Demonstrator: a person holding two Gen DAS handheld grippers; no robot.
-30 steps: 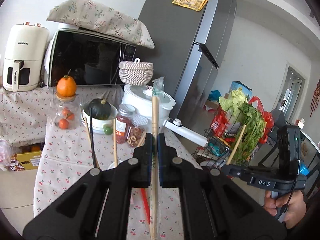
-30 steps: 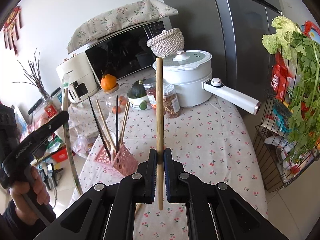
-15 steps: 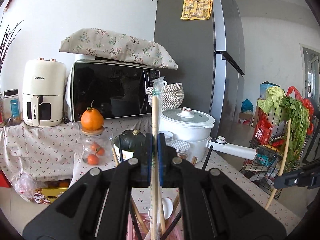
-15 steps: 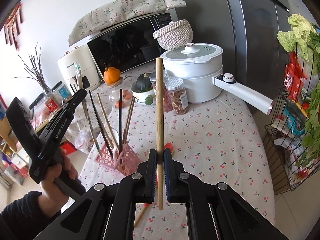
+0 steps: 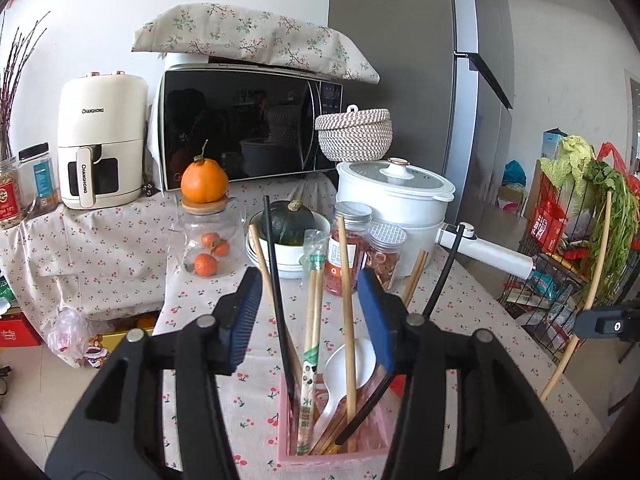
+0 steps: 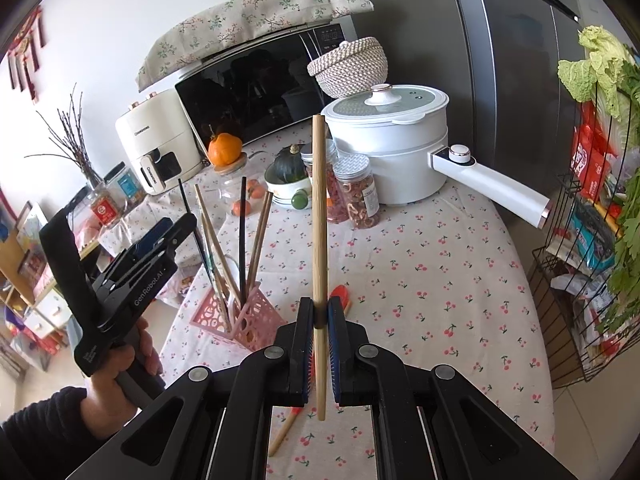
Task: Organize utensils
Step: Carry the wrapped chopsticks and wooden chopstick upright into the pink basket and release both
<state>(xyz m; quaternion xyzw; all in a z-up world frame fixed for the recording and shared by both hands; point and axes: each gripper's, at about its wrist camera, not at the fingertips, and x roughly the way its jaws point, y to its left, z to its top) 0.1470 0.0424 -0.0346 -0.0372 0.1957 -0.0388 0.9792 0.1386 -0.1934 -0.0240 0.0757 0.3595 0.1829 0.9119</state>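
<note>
A pink utensil holder [image 5: 332, 444] stands on the cherry-print tablecloth and holds wooden chopsticks, black chopsticks, a wrapped pair of chopsticks [image 5: 310, 344] and a white spoon [image 5: 348, 364]. My left gripper [image 5: 310, 308] is open and empty just above the holder; it also shows in the right wrist view [image 6: 164, 236]. My right gripper [image 6: 320, 320] is shut on a single wooden chopstick [image 6: 319, 216], held upright to the right of the holder [image 6: 236, 320]. That chopstick shows in the left wrist view [image 5: 588, 304].
A red-tipped wooden utensil [image 6: 340, 296] lies on the cloth under my right gripper. Behind stand a white pot with a long handle [image 6: 392, 160], two jars [image 6: 356, 192], a bowl with a squash [image 5: 288, 232], a microwave [image 5: 248, 124] and an air fryer [image 5: 100, 140]. A wire vegetable rack [image 6: 592, 240] stands right.
My left gripper has opened and released the wrapped chopsticks, which now stand in the pink holder. My right gripper has come slightly closer, still holding its chopstick.
</note>
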